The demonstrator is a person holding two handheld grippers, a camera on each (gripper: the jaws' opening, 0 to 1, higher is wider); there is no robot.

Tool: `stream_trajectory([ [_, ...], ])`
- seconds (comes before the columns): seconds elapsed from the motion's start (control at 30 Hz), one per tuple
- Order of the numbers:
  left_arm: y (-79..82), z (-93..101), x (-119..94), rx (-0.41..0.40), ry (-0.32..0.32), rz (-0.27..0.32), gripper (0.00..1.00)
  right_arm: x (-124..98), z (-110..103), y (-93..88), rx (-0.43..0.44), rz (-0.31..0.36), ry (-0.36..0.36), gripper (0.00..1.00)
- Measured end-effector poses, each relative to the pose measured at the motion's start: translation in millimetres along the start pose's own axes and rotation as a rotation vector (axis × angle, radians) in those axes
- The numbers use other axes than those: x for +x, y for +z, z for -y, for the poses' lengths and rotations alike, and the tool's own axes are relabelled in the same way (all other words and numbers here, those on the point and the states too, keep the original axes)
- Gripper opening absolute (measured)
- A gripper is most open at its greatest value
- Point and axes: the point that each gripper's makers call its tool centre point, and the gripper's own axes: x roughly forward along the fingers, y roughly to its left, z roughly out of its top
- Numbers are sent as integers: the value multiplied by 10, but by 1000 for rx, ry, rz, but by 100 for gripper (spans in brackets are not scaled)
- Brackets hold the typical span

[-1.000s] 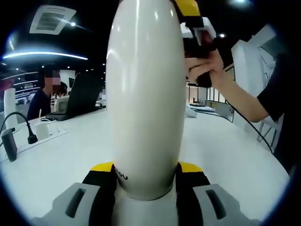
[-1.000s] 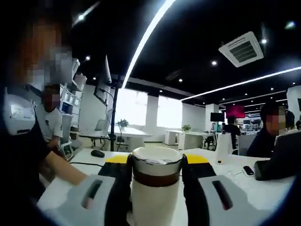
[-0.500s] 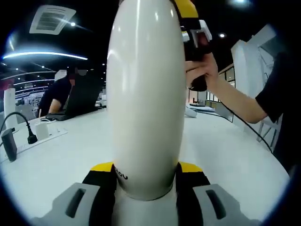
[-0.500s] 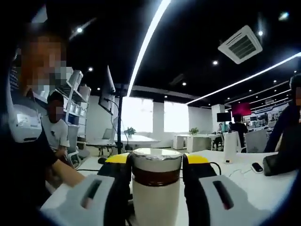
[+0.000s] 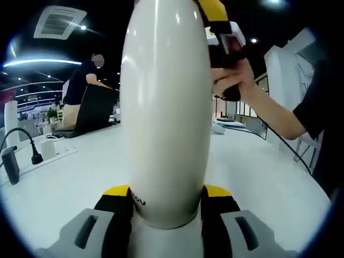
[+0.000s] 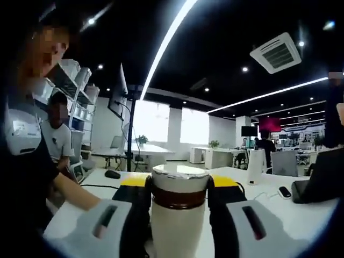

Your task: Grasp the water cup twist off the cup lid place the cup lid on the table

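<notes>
Water cup (image 5: 166, 107) stands upright, left gripper (image 5: 166, 207) pinching its base, right gripper (image 6: 179, 191) pinching its cup lid (image 6: 179, 185).

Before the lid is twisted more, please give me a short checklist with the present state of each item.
1. Left gripper jaws closed on the white cup body: ok.
2. Right gripper jaws closed around the lid at the cup's top: ok.
3. Lid already loose from the cup: cannot tell.
4. Bare spot on the table for setting the lid down: ok.
5. Black cable and adapter well to the side of the cup: ok.
</notes>
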Motion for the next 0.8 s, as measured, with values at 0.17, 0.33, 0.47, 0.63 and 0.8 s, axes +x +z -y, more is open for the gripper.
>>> stream_trajectory([
  [0.17,0,6,-2,0,0,0,52,2,7,14,4,13,-10,44],
  [0.33,3,12,-2,0,-1,0,52,-12,45,30,24,45,-23,44],
  [0.47,3,2,-2,0,0,0,52,-5,67,30,38,69,-31,44],
  [0.63,1,8,-4,0,1,0,52,-3,64,37,42,116,-35,44],
  [0.8,0,8,-2,0,0,0,52,-15,59,57,-22,142,-52,44],
])
